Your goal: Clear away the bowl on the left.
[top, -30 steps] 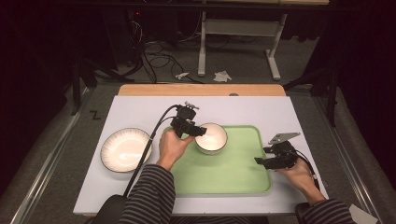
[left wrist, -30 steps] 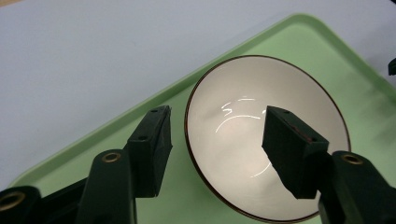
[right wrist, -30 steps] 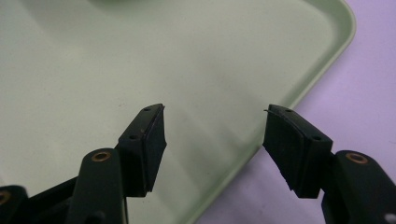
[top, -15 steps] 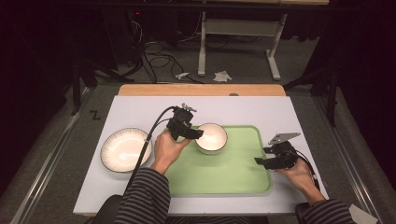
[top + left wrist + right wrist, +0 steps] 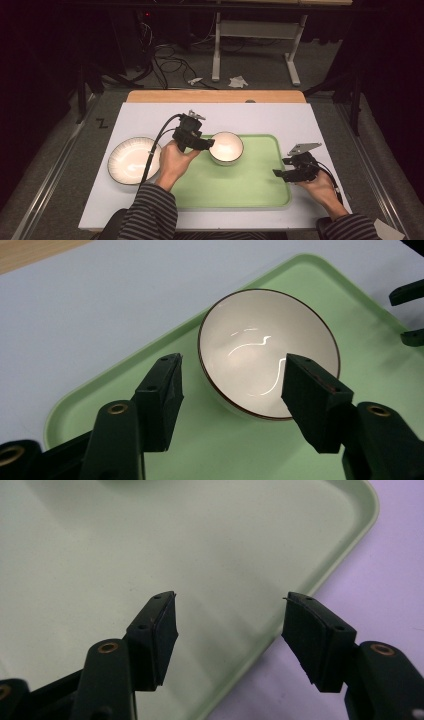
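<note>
No readable writing or brand showed anywhere. Vs the earlier frames, the left gripper had pulled back a bit toward the person w/ its jaws spread wide, holding nothing, while the small white ceramic bowl w/ a dark rim sat upright at the far-left corner of the pale green plastic tray, just beyond the fingertips, one jaw lying beside the near rim and the other over it. The right gripper hadn't moved, jaws also apart and empty over the tray's right edge, well apart from the bowl; a round white ribbed plate lay on the white table left of the tray.
</note>
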### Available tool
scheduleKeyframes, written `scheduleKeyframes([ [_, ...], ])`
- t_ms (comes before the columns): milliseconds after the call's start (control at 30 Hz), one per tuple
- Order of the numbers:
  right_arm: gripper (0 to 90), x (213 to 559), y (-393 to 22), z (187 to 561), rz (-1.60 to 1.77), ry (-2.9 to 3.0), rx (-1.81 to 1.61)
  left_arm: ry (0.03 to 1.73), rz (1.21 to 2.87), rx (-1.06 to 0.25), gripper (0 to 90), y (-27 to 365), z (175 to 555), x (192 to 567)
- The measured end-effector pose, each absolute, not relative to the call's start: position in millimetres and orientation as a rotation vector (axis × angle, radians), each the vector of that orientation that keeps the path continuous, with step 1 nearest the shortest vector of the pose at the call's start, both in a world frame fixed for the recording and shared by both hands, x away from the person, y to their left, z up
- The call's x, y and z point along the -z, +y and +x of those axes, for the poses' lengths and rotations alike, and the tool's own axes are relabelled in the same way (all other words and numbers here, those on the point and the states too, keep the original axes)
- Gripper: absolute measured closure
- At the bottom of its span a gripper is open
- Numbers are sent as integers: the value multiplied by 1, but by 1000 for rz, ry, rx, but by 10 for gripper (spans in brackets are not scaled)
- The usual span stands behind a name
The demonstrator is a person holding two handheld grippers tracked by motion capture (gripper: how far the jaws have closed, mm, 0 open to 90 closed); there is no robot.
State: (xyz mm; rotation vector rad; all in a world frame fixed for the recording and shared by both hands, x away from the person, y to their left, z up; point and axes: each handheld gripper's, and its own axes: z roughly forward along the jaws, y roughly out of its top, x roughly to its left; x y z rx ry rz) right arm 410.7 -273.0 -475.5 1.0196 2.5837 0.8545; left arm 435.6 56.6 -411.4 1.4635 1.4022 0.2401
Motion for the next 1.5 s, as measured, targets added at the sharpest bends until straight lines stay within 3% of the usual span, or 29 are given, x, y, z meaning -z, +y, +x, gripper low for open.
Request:
scheduleKeyframes([
  [1500, 403, 471, -273, 405, 1018, 2569, -849, 1346, 1455, -254, 415, 81, 376, 409],
])
